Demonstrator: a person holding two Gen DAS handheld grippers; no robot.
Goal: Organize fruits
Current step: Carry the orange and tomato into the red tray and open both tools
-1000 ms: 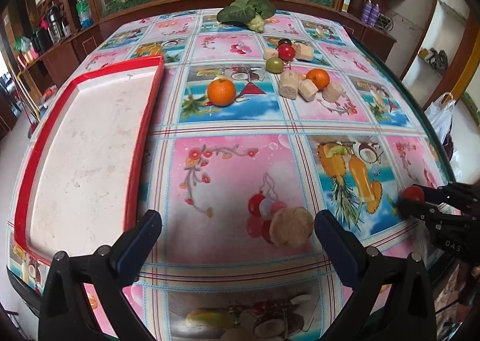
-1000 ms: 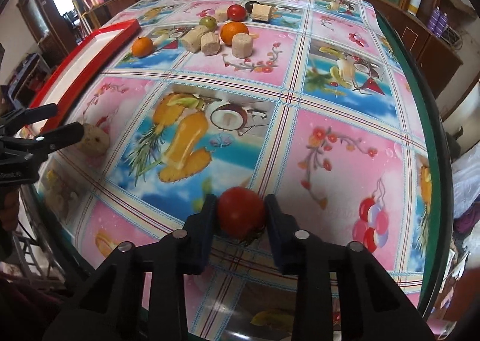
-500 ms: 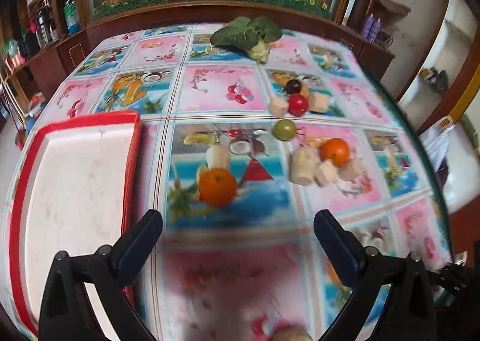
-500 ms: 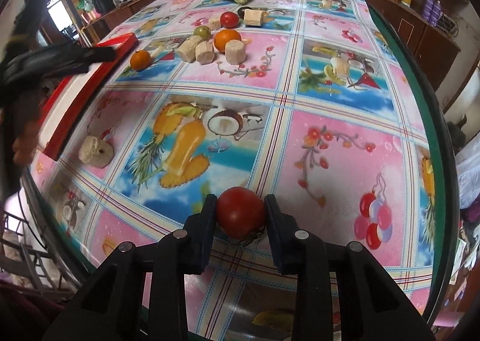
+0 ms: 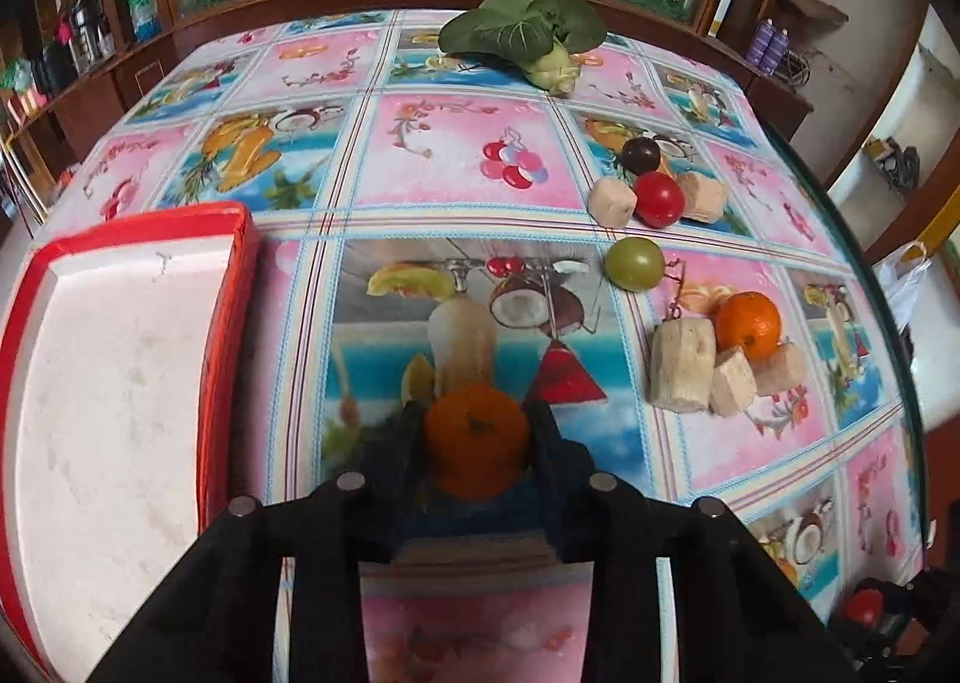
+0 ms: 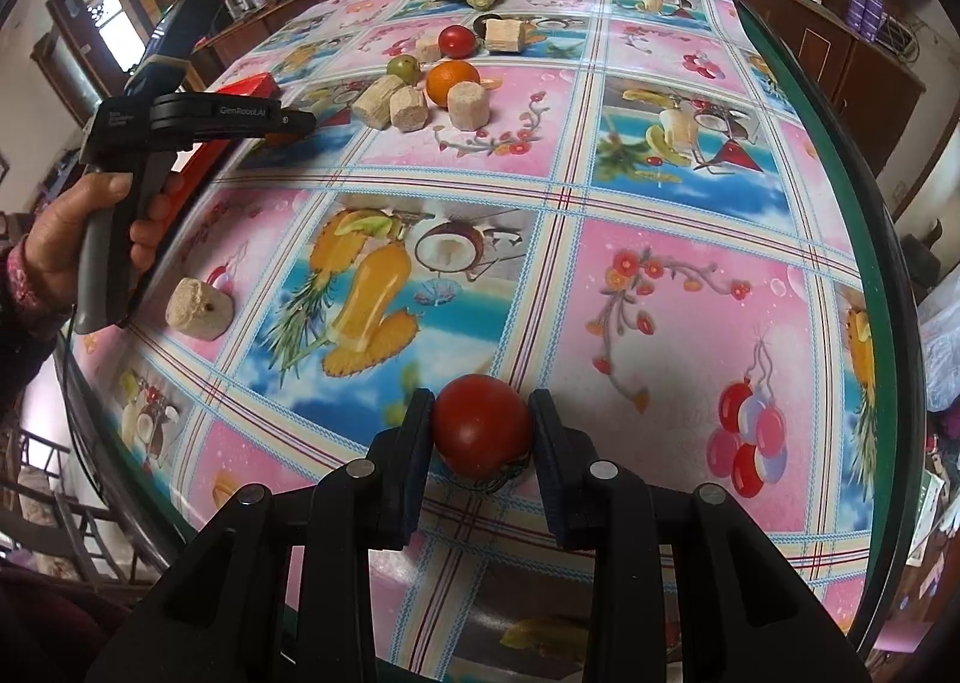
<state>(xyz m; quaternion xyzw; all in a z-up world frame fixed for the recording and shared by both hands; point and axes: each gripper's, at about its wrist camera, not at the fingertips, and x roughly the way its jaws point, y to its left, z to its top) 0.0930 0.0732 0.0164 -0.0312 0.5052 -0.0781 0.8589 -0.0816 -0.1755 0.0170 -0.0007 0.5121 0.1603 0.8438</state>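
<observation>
My left gripper (image 5: 477,443) is shut on an orange (image 5: 477,440) just right of the red-rimmed white tray (image 5: 225,323). My right gripper (image 6: 480,431) is shut on a red tomato (image 6: 483,425) near the table's front edge. A second orange (image 5: 749,324), a green fruit (image 5: 634,263), another red tomato (image 5: 659,198) and a dark plum (image 5: 640,155) lie on the cloth to the right. The left gripper shows from the side in the right wrist view (image 6: 288,122).
Several beige loofah-like chunks (image 5: 684,365) sit among the fruits, and one (image 6: 198,311) lies alone near the front left. A leafy green vegetable (image 5: 528,38) lies at the far edge. The table's glass rim (image 6: 870,263) curves along the right.
My left gripper has moved forward to the near orange and closed on it. My right gripper has kept hold of the tomato in place.
</observation>
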